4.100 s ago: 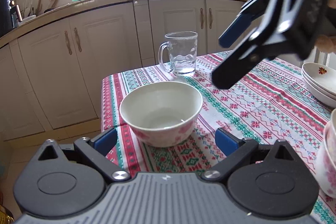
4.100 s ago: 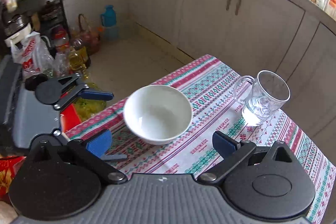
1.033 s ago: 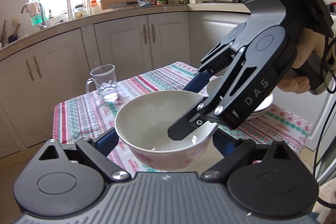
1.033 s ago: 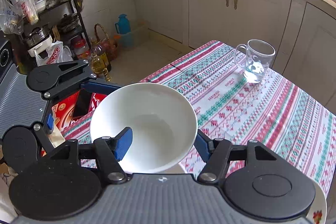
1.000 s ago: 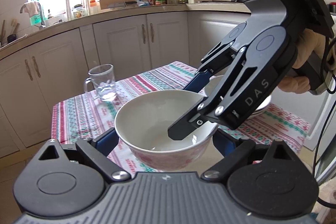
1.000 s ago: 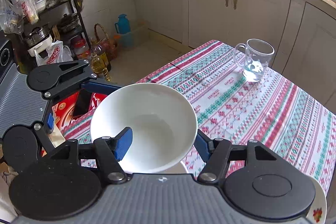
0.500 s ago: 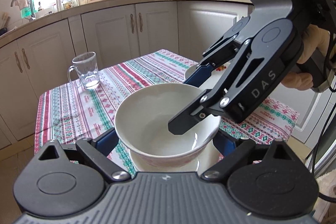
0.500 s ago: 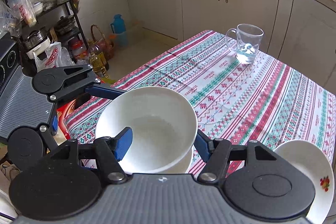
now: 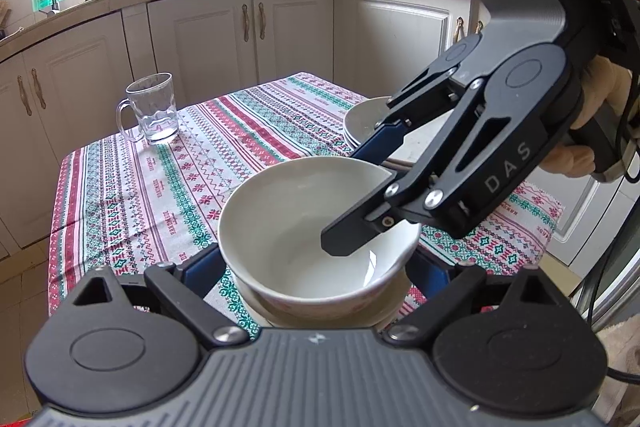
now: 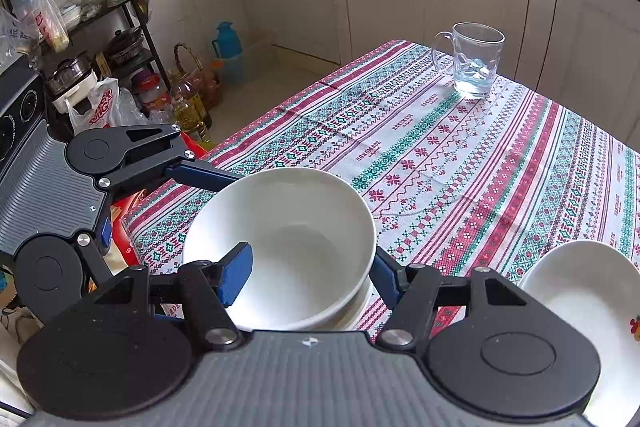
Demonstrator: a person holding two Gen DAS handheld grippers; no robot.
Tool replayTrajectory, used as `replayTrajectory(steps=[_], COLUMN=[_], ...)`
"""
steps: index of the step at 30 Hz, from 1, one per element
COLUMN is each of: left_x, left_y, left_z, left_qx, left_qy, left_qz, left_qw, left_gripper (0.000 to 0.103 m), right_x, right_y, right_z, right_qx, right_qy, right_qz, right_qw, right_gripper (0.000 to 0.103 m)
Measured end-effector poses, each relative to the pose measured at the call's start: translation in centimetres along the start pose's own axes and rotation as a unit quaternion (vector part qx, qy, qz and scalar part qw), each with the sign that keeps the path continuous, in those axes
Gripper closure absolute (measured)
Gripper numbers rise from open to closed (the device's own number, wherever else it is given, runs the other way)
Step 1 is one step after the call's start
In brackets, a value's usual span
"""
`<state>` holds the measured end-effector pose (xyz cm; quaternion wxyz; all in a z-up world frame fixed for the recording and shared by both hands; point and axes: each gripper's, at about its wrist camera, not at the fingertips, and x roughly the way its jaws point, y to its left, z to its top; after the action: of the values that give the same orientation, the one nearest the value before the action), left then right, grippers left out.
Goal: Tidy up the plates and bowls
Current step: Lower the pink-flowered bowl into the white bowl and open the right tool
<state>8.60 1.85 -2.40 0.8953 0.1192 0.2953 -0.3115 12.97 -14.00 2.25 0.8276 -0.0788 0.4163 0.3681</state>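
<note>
Both hand-held grippers grasp one white bowl (image 10: 280, 247): right hand-held gripper (image 10: 312, 277) pinches its rim, a second bowl (image 9: 384, 311) directly below.

We see the right gripper (image 10: 310, 277) clamping the white bowl's (image 10: 292, 243) rim, one finger inside; left gripper (image 10: 200, 177) at its far side.

1. A clear glass mug with a handle (image 9: 151, 109) stood near the far edge of the table
2. A red, green and white patterned tablecloth (image 10: 460, 163) covered the table
3. White kitchen cabinets (image 9: 208, 39) ran beneath the countertop
4. A blue plastic jug (image 10: 226, 41) sat on the floor
</note>
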Motion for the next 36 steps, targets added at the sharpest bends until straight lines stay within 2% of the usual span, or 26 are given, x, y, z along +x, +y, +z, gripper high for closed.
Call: replayTrajectory(steps=[14,25,36], left_x=[0.4,0.9,-0.9], left_y=[0.3,0.9,0.3], left_z=[-0.1,0.0,-0.4], left_qx=[0.001,-0.01,0.021], left_qy=[0.01,0.025,0.014], left_qz=[-0.008,-0.028,-0.025], left_qw=[0.9999,0.9992,0.9994], left_gripper=[0.007,0.005,0.004], right_x=[0.5,0.5,-0.4], right_y=[-0.3,-0.5,-0.5], right_z=[-0.3,-0.4,-1.0], right_qx=[0.007,0.006,0.009], right_qy=[0.001,-0.004,-0.018], right_qz=[0.005,0.002,-0.007], right_qw=[1.0,1.0,1.0], right_gripper=[0.034,0.033,0.023])
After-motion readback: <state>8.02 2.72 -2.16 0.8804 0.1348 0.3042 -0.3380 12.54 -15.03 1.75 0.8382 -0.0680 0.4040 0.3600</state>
